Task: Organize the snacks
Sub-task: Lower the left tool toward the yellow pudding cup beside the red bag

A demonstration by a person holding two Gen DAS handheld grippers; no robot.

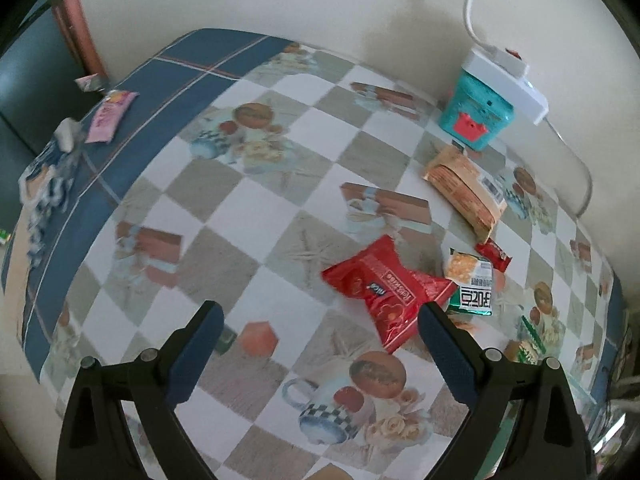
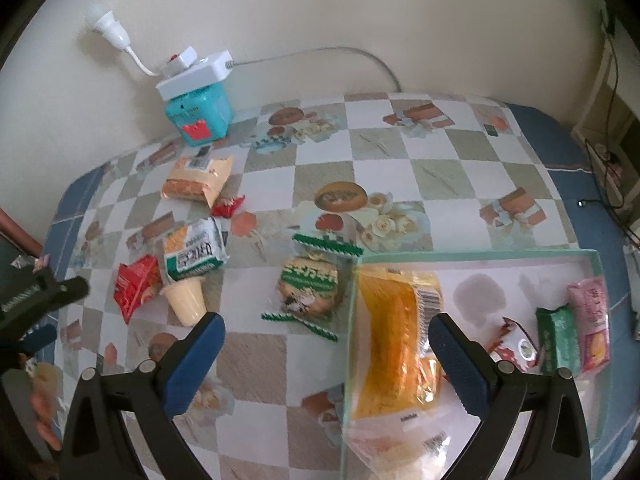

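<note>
My left gripper (image 1: 322, 318) has its fingers spread wide over the desk (image 1: 224, 216), gripping nothing. Just beyond and a little toward the right finger lies a red snack packet (image 1: 386, 290), its near corner close beside that fingertip; I cannot tell whether they touch. Touching the packet's far right side is a green-and-white corn snack packet (image 1: 472, 282), with a small red candy wrapper (image 1: 495, 254) just past it. Farther out on the right lies a tan cracker pack (image 1: 466, 192), and beyond that a teal box (image 1: 476, 114) against the wall under a white power strip (image 1: 510, 80). Far off to the left, a pink packet (image 1: 111, 114) lies near the desk's edge.

My right gripper (image 2: 326, 324) is also spread wide and holds nothing. Between its fingers, nearer the right one, I see the left wall of a clear glass tray (image 2: 352, 320), and a large yellow-orange bread pack (image 2: 394, 344) lies in the tray just inside that wall. To the right of the right finger, a red-and-white packet (image 2: 518, 346), a green packet (image 2: 558, 336) and a pink snack bag (image 2: 592, 320) lie side by side in the tray. Just ahead of the fingers on the desk lies a green-trimmed cookie packet (image 2: 312, 290), beside the tray. Left of the left finger lies a pale yellow jelly cup (image 2: 186, 300).
</note>
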